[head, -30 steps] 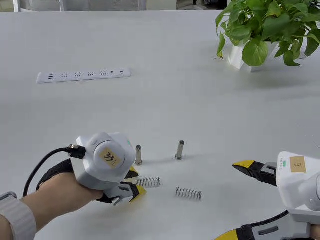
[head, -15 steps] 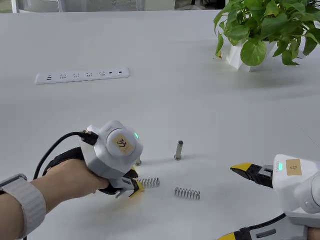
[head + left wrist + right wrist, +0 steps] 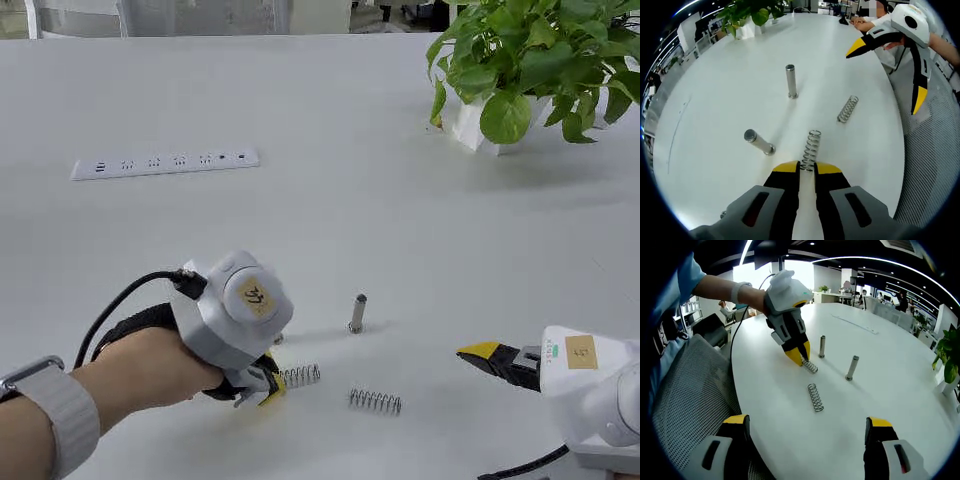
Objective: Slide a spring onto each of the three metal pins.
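Your left gripper (image 3: 807,167) has its yellow-tipped jaws drawn together on the near end of a spring (image 3: 810,147). The rest of the coil lies flat on the table (image 3: 330,200) and points straight ahead of the tips. Just left of those tips stands the nearer pin (image 3: 757,141), close to the coil but apart from it. The farther pin (image 3: 790,81) stands upright well ahead, with bare tabletop all round it. The loose spring (image 3: 847,109) lies ahead and to the right of your left jaws, clear of both pins.

Your right gripper (image 3: 808,421) holds nothing, and its jaws are spread wide. It hovers by the table's rounded near edge, which curves off to its left above a mesh chair seat (image 3: 685,410). The loose spring lies flat straight ahead of it, between the lines of its two jaws. Beyond the pins, the tabletop runs open to a power strip (image 3: 165,163) and a potted plant (image 3: 530,50), both far ahead of the two tools.

The tabletop is smooth matt white. The pins are plain grey metal cylinders, each with a small flange at its foot. Both springs are thin, bright wire coils.
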Available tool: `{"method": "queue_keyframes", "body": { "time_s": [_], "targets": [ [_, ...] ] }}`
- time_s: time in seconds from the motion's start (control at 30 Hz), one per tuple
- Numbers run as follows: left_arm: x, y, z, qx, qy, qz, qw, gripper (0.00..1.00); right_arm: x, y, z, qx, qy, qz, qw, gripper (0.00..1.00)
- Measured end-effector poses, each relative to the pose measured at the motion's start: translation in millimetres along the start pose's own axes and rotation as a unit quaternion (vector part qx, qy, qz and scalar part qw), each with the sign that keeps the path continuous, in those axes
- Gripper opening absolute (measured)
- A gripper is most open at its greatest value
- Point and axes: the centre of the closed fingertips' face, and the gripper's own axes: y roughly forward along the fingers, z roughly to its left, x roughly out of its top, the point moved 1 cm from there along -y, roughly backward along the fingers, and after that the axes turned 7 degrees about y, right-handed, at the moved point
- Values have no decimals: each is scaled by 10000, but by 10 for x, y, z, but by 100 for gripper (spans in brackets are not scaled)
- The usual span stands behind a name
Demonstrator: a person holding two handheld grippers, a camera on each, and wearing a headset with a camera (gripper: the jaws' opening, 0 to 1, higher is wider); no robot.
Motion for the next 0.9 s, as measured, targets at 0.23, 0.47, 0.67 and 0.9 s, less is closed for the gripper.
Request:
{"method": "queue_keyframes", "body": {
  "time_s": [0.23, 0.47, 0.67, 0.9],
  "targets": [
    [-9, -14, -15, 64, -384, -294, 9988, 7, 62, 7, 4, -7, -1, -71, 10000, 95],
    [-33, -43, -65, 158, -697, -639, 9954, 7, 97, 25, 30, 11, -16, -100, 9999, 95],
    [-32, -103, -169, 245, -1004, -1018, 9894, 7, 124, 48, 76, 51, -39, -125, 9999, 95],
    [48, -268, -259, 433, -1170, -1491, 9809, 7, 170, 34, 81, 112, -57, -184, 9998, 94]
  ]
}}
